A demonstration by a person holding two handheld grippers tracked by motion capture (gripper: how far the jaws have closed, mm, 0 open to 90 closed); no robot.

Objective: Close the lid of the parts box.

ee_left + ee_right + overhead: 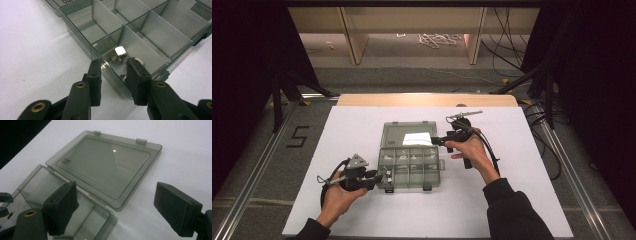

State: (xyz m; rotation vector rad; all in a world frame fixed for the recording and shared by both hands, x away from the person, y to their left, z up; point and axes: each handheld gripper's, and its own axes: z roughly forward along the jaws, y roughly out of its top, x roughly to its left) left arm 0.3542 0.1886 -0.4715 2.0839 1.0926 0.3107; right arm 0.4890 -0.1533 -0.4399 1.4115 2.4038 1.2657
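A white sheet covers the table (362, 210), dark curtains either side, cables trailing on the floor beyond. Nearest to us, the left gripper (379, 179) sits at the near left corner of the organiser box (160, 32), and its jaws straddle that corner wall: one pad outside on the sheet, one inside the compartment, pinching the thin smoky plastic between them. Right behind the pads lie a few steel hex nuts (118, 53) in that corner cell, shiny and loose, ready to rattle if the box tips.

The box rests mid-table, a little ahead of both hands, its clear lid (105, 167) flung flat open away from us on its hinge. It looks light, stiff and slick, a brittle sort of plastic; the thin walls and dividers would flex or crack under a hard squeeze, so the rim at a corner is the sensible place to hold it down, as the left one does.

Further out, the right gripper (441, 141) hovers over the far right corner, jaws spread wide and empty, the lid's edge lying between them. My guess: that free lid edge is the grab point, gently.
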